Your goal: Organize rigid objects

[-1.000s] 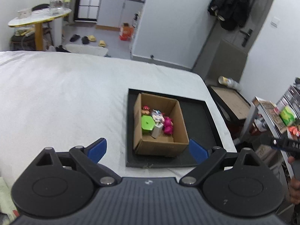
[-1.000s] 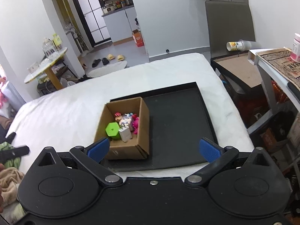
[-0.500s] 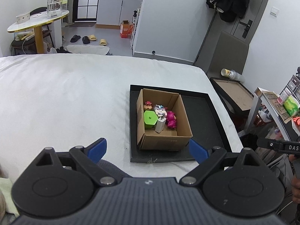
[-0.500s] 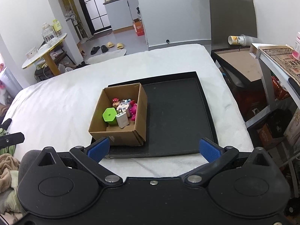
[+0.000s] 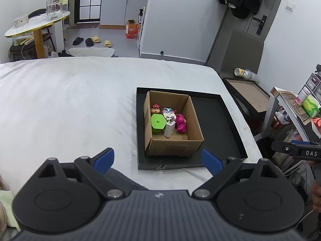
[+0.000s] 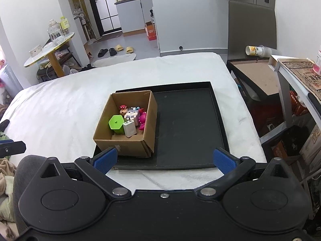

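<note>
Inside the cardboard box (image 5: 174, 140), near its left wall, a green hexagonal container (image 5: 157, 123) is standing with a white charger plug (image 5: 169, 128) leaning just beside it on the right. A pink figure (image 5: 181, 123) is lying to the right of the plug, and behind these a small red-capped figure (image 5: 156, 108) and a grey-and-blue figure (image 5: 168, 112) are sitting toward the far wall. The box is resting in the left part of a black tray (image 5: 220, 124), whose right part is lying bare. The tray is sitting on a white bedspread (image 5: 70, 104), near the bed's right edge.

The left gripper (image 5: 158, 159) is hovering above the near edge of the tray, its blue-tipped jaws standing wide apart with nothing between them. The right gripper (image 6: 164, 159) is hanging over the same near edge, its jaws likewise spread wide and holding nothing.

Beyond the bed, slippers (image 5: 91, 40) are lying on the floor, and a round table (image 5: 38, 25) is standing at far left.
</note>
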`<move>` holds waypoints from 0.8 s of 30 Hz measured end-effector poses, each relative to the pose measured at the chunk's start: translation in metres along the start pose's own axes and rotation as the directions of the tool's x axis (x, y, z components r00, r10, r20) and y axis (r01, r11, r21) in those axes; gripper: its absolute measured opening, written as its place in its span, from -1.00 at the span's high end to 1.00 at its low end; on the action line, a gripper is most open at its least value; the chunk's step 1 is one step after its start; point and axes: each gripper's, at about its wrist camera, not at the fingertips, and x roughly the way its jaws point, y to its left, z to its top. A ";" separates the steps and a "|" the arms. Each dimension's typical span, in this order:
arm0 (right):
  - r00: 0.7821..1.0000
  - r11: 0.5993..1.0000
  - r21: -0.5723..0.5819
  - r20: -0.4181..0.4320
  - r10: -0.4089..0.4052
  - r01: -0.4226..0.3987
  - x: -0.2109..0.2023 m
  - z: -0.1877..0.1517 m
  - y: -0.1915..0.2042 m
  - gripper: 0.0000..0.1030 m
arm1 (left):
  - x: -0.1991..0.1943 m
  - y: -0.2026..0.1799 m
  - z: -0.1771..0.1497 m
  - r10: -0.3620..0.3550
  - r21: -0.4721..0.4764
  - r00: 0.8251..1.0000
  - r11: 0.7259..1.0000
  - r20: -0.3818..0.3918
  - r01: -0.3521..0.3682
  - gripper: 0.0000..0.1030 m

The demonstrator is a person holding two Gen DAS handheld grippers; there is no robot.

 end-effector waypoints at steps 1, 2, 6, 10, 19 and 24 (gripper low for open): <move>1.000 1.000 0.000 -0.001 0.002 -0.002 0.000 0.000 0.000 -1.00 | 0.000 0.000 0.000 -0.001 0.000 1.000 1.000 -0.001 0.001 -0.82; 1.000 1.000 -0.002 -0.002 0.005 -0.005 0.000 -0.001 0.000 -1.00 | 0.000 0.000 0.000 0.000 0.000 1.000 1.000 -0.001 0.000 -0.82; 1.000 1.000 -0.014 -0.008 0.002 -0.002 0.000 -0.001 0.003 -1.00 | 0.000 -0.002 0.000 0.003 0.014 1.000 1.000 -0.008 -0.003 -0.82; 1.000 1.000 -0.013 -0.007 -0.002 0.002 -0.001 -0.001 0.003 -1.00 | -0.001 -0.004 0.000 0.002 0.020 1.000 1.000 -0.007 -0.001 -0.82; 1.000 1.000 -0.028 -0.012 -0.006 0.006 -0.001 0.001 0.006 -1.00 | -0.002 -0.003 -0.001 0.000 0.019 1.000 1.000 -0.007 0.000 -0.82; 1.000 0.999 -0.035 -0.009 -0.007 0.007 -0.003 0.002 0.009 -1.00 | -0.004 -0.001 -0.002 -0.001 0.013 1.000 1.000 -0.006 0.001 -0.82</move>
